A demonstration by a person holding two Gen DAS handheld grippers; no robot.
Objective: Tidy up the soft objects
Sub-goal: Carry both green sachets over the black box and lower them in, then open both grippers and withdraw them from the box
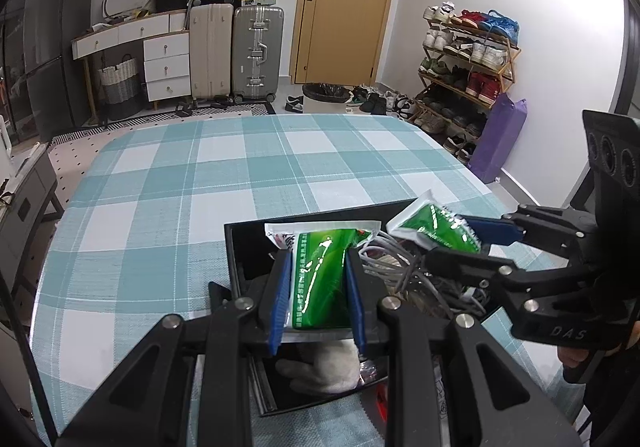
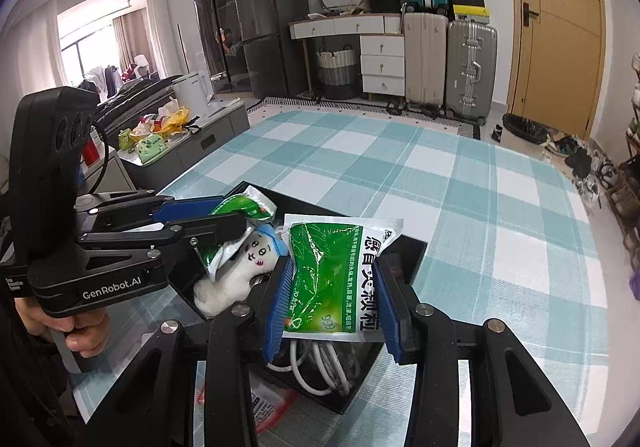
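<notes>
jaws of both grippers clamped on green sachets: left gripper (image 1: 318, 279) holds one sachet (image 1: 320, 279), right gripper (image 2: 334, 299) the other sachet (image 2: 332, 275), both above the black box (image 1: 234, 247) on the checked table (image 1: 168, 183). step looks like placing; next calls for lowering and opening. white cables (image 2: 320, 367) and a plush toy (image 2: 240, 267) crowd the box.

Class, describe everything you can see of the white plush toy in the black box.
The white plush toy is a small, fuzzy figure with a drawn face, pink cheeks and a pale blue cap. It lies tilted in the black box, head up, beside white cables. The green packet held by the left gripper hangs over its head. In the left wrist view only its lower body shows.
</notes>
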